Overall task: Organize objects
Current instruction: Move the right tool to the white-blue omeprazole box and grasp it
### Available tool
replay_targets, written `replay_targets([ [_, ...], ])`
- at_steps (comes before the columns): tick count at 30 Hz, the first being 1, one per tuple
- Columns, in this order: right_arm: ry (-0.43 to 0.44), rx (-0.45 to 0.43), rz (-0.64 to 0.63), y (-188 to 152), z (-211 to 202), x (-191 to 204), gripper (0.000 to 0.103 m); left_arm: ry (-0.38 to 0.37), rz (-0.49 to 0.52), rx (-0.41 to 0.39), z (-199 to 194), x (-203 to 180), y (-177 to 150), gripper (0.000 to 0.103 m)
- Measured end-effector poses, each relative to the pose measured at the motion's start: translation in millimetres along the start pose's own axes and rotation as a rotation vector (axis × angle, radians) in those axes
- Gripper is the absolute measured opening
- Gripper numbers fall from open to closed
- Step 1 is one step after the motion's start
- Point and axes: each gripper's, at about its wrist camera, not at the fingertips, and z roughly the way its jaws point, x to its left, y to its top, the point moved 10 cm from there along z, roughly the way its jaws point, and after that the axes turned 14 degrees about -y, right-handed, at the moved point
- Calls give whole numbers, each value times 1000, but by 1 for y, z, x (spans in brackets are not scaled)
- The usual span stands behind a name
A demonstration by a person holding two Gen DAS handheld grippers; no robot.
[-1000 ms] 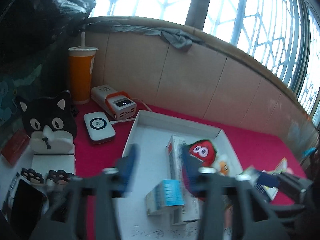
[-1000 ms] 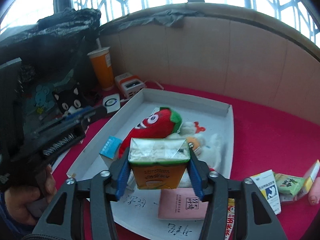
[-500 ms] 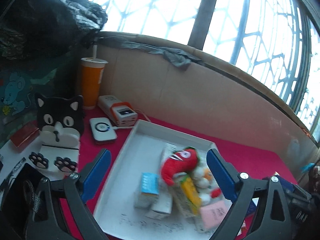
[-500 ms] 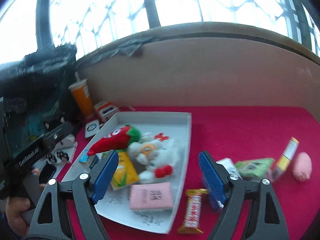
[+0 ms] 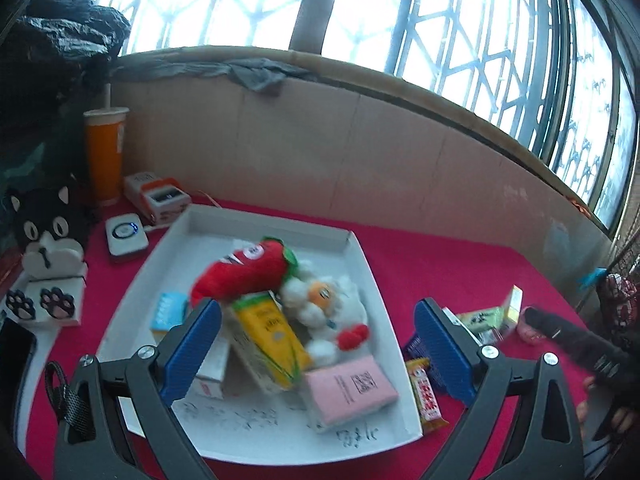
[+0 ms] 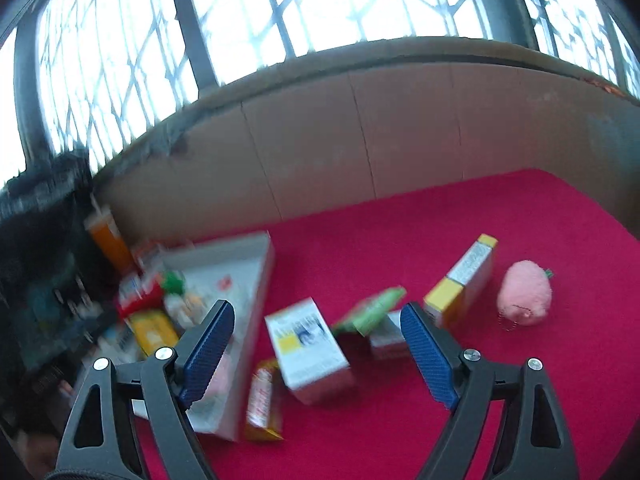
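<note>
White tray (image 5: 362,258), left wrist view: holds red plush (image 5: 240,274), yellow carton (image 5: 268,336), pink box (image 5: 350,390); left gripper (image 5: 316,354) spread wide, empty. Right wrist view: white medicine box (image 6: 308,346) stands between right gripper's (image 6: 316,354) wide, just-opened, empty jaws, nearer this hand.

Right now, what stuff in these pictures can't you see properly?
- Right wrist view: the white tray and everything in it are smeared by motion blur.
- Left wrist view: the blue box is partly hidden behind the left gripper fingers.
- Left wrist view: the handwriting on the tray floor is too blurred to read.
- Left wrist view: the phone is cut off by the edge.
</note>
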Motion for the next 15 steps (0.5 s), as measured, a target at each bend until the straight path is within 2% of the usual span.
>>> replay_targets([
  [6,10,77,-108,-36,33,7,88,-22,-17,32,5,-7,-23,97],
  [9,42,84,-142,-37,43,18,87,-20,8,54,9,-11,-31,97],
  [15,43,107,-187,-41,60,34,86,-23,21,78,14,-14,-36,97],
])
